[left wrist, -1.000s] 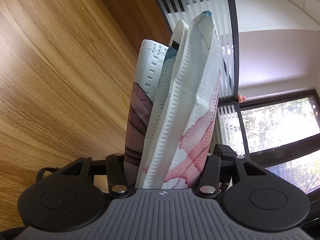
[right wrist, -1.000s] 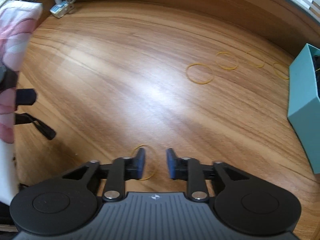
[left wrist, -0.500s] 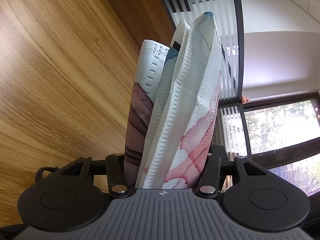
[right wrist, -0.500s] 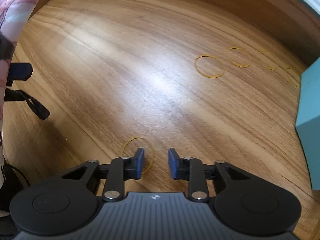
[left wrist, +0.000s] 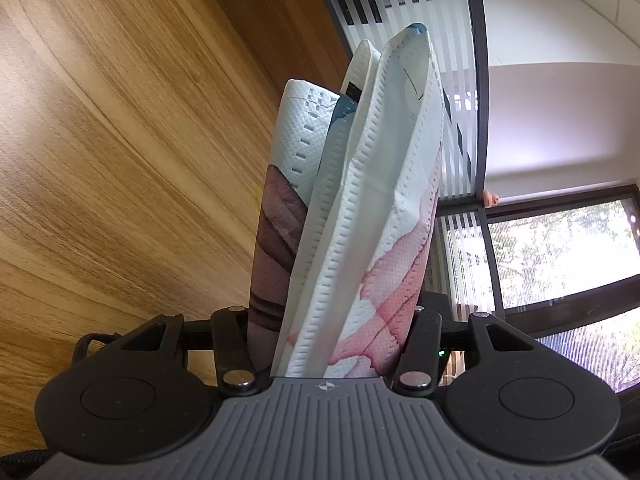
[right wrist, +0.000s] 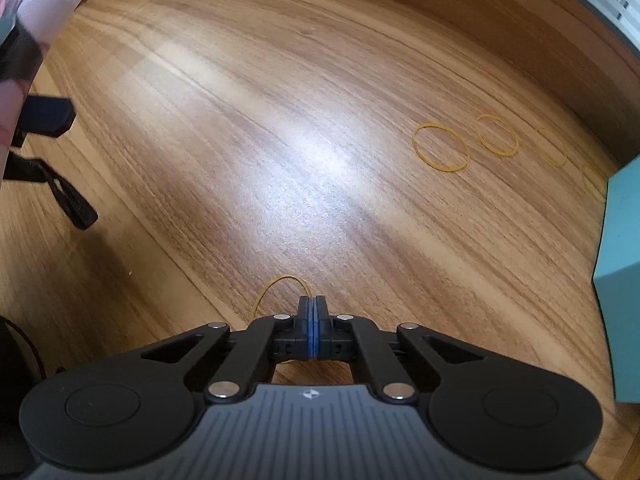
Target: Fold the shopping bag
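Jaws first: the left gripper (left wrist: 326, 320) is clamped on the folded shopping bag (left wrist: 356, 208), holding it above the wooden surface (right wrist: 320, 140). The right gripper (right wrist: 312, 306) has just pinched shut on a rubber band (right wrist: 280, 286) lying there, so I'd guess banding the bundle is next, which means lifting and stretching it over.

Bright window daylight, fisheye-warped edges

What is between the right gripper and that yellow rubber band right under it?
Nothing visible. The right gripper has just been closing, and its jaws now meet right at the edge of the nearest rubber band on the bare wooden table. Whether they caught the band cannot be told. The folded shopping bag sits in the left gripper.
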`<state>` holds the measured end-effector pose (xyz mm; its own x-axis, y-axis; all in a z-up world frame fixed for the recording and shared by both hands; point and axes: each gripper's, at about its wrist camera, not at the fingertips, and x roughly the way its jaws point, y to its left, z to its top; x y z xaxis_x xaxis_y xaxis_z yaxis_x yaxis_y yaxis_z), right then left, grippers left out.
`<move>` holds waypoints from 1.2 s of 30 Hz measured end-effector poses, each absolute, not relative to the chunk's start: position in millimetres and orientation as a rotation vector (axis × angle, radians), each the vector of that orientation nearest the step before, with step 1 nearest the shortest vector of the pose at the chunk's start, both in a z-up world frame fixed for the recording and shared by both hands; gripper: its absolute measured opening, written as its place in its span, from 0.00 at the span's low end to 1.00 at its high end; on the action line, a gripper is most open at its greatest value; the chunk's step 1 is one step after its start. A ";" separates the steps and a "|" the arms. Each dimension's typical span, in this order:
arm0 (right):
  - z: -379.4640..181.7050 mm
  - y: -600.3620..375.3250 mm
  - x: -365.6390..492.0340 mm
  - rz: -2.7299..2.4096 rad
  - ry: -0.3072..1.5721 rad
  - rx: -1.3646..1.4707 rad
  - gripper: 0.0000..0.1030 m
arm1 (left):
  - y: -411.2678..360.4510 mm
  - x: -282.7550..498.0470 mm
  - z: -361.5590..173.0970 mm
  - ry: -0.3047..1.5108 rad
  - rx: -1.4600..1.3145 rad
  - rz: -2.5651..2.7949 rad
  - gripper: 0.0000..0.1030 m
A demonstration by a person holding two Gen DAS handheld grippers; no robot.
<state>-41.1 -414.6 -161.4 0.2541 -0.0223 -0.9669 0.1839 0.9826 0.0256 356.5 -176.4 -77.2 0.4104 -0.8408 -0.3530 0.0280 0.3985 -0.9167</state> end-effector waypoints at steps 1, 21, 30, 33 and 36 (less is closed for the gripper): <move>-159.6 -415.2 -41.7 -0.142 1.303 0.154 0.01 | -176.5 357.0 -79.5 0.994 -1.008 -0.682 0.49; -154.4 -403.1 -44.8 -0.098 1.318 0.109 0.59 | -187.5 358.9 -99.1 1.003 -0.991 -0.690 0.49; -164.0 -396.7 -39.7 -0.103 1.324 0.079 0.56 | -194.5 367.4 -113.9 1.015 -0.989 -0.691 0.49; -164.6 -398.9 -37.3 -0.109 1.312 0.073 0.49 | -196.3 368.8 -119.2 1.014 -0.990 -0.687 0.49; -165.7 -401.2 -35.2 -0.117 1.300 0.081 0.36 | -196.7 369.5 -121.6 1.014 -0.993 -0.684 0.49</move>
<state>-35.2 -401.2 -165.8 0.2631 -0.0410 -0.9639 0.1318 0.9913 -0.0062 369.5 -196.7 -121.6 0.3943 -0.8415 -0.3693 0.0263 0.4120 -0.9108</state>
